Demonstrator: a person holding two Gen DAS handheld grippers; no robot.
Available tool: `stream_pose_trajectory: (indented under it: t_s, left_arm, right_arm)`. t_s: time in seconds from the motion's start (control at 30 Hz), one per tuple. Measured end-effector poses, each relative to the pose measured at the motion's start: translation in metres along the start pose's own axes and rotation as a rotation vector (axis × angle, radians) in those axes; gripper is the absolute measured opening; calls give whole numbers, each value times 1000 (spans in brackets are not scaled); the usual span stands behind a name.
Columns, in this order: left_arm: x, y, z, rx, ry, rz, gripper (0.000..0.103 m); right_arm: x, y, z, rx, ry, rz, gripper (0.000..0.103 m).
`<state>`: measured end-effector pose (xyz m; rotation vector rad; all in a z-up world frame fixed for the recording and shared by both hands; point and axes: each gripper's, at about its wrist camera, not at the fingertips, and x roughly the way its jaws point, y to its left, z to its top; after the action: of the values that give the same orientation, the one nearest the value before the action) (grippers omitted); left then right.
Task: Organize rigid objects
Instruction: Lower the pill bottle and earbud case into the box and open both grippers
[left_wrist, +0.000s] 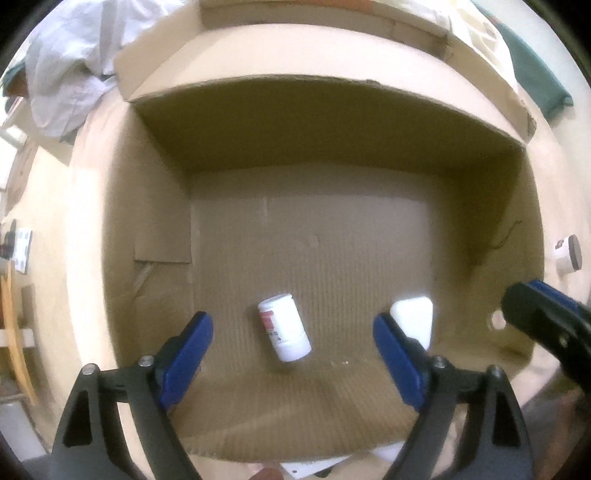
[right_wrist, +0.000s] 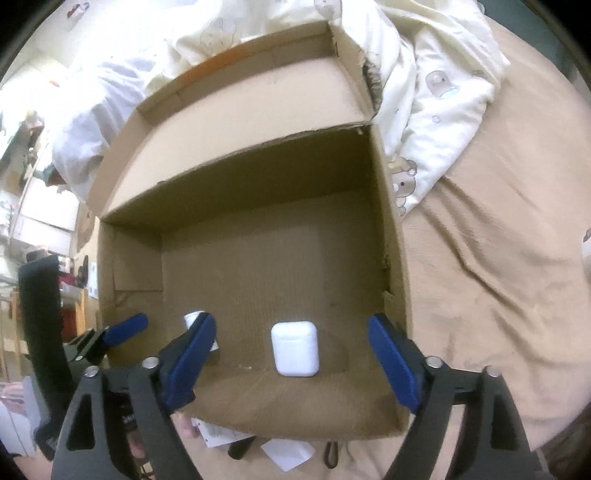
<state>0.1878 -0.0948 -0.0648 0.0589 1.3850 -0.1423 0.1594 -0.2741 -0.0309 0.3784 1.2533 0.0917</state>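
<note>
An open cardboard box (left_wrist: 325, 122) (right_wrist: 391, 229) stands on a bed. On its floor lies a small white bottle with a red label (left_wrist: 283, 326), on its side; in the right wrist view only its tip (right_wrist: 192, 318) shows behind my left finger. Beside it lies a white earbud case (right_wrist: 294, 348), partly hidden in the left wrist view (left_wrist: 413, 317). My left gripper (left_wrist: 291, 354) is open and empty above the bottle. My right gripper (right_wrist: 291, 354) is open and empty above the case. The right gripper also shows at the left wrist view's right edge (left_wrist: 543, 314); the left gripper shows at the right wrist view's left (right_wrist: 122, 330).
A tan bedsheet (right_wrist: 498, 258) surrounds the box. A cream bear-print quilt (right_wrist: 424, 110) lies behind and right of it. A small white jar with a dark lid (left_wrist: 569, 254) lies on the sheet right of the box. Papers (right_wrist: 288, 452) lie at the box's near wall.
</note>
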Motion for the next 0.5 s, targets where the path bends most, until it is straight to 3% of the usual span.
stream_pose_trajectory:
  t_s: [0.13,0.5]
  left_arm:
    - [-19,-5,-7,20,-32,21,88]
    - [-59,11,-27,-28,-85,-7,88]
  right_arm:
    - [-6,-1,-3,15,-28,23,103]
    - [-32,3,-24,13,-84,32,103]
